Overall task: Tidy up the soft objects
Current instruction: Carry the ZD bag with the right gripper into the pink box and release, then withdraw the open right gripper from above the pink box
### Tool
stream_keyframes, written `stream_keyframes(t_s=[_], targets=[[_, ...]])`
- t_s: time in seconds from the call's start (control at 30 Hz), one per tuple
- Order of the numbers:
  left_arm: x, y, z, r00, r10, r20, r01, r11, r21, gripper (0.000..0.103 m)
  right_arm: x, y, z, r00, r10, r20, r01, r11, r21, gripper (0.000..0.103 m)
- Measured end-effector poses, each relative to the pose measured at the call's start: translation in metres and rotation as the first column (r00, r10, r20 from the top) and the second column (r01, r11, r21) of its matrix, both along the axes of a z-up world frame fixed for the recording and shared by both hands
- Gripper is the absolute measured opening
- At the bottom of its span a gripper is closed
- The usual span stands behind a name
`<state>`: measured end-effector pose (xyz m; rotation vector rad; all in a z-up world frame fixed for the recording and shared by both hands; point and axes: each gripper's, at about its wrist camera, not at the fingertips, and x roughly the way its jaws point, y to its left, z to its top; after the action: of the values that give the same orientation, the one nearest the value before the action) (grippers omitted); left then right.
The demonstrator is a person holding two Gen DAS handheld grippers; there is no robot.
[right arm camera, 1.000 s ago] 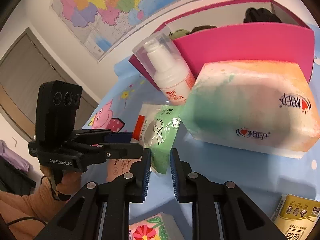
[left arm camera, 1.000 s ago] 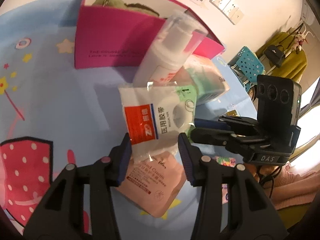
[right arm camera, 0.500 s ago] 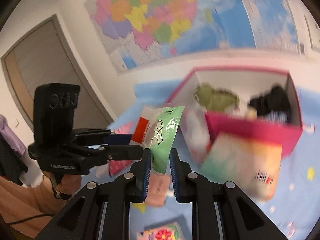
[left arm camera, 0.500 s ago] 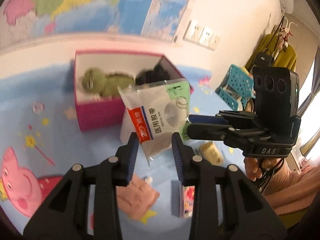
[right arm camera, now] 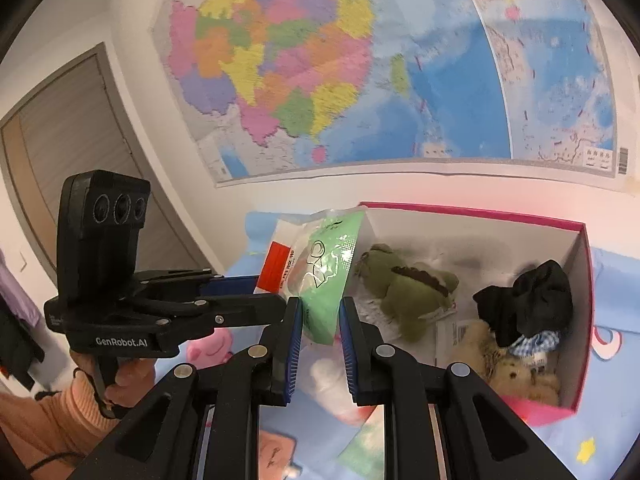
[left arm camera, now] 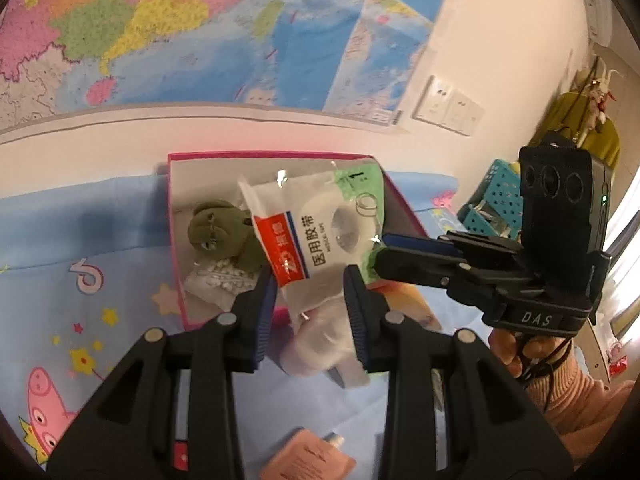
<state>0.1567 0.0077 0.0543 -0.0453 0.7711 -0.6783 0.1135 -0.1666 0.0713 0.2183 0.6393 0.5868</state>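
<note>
left fingers (left arm camera: 310, 292): clamped on the lower end of the tape packet (left arm camera: 316, 236). These fingers have just been closing, with the packet between them, and both pads now press its clear film.

tape packet: clear bag, red and blue label, white roll showing through, green corner. A second ago it lay flat on the blue counter (left arm camera: 80, 248) among a spray bottle and a tissue pack. Now it hangs in the air, stretched between my two hands, in front of the open top of the pink box (left arm camera: 176, 240).

right fingers (right arm camera: 318, 312): pinching the green corner of the same packet (right arm camera: 326, 272), pads nearly together with only thin film between.

what changed: both hands have come up and tilted, so the box interior has opened to view where earlier I saw mostly its pink side wall.

pink box contents: green frog plush (left arm camera: 222, 232), a small clear bag of white bits beside it; from the right wrist view also a black cloth bundle (right arm camera: 528, 300) and a tan plush (right arm camera: 508, 364) at the near right corner.

meaning for task: lift looks done; packet is clear of the clutter. I judge the next step is carrying it over the box rim and letting go with both hands.

risk: slack film could slip from one hand, or the hanging edge could catch the rim.
</note>
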Motion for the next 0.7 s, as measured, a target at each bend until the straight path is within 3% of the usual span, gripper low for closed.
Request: stream_keyframes(t_s=[0.37,0.43,0.7], targets=[[0.039,-0.003,-0.039,0.993,0.064,-0.098,-0.060,0.997,0.042,0.035,0.052,-0.002,-0.041,0.988,-0.001,-0.152,0.003,1.000,0.012,0.019],[0.044,0.000,-0.045,0.990,0.083,-0.116,-0.078,0.996,0.050,0.035,0.056,0.000,-0.046,0.984,-0.020,-0.175,0.019,1.000,-0.006,0.023],[0.048,0.010,-0.048,0.984,0.120,-0.129,-0.115,0.992,0.044,0.035,0.055,-0.007,-0.051,0.979,-0.078,-0.188,0.070,0.996,-0.048,0.031]])
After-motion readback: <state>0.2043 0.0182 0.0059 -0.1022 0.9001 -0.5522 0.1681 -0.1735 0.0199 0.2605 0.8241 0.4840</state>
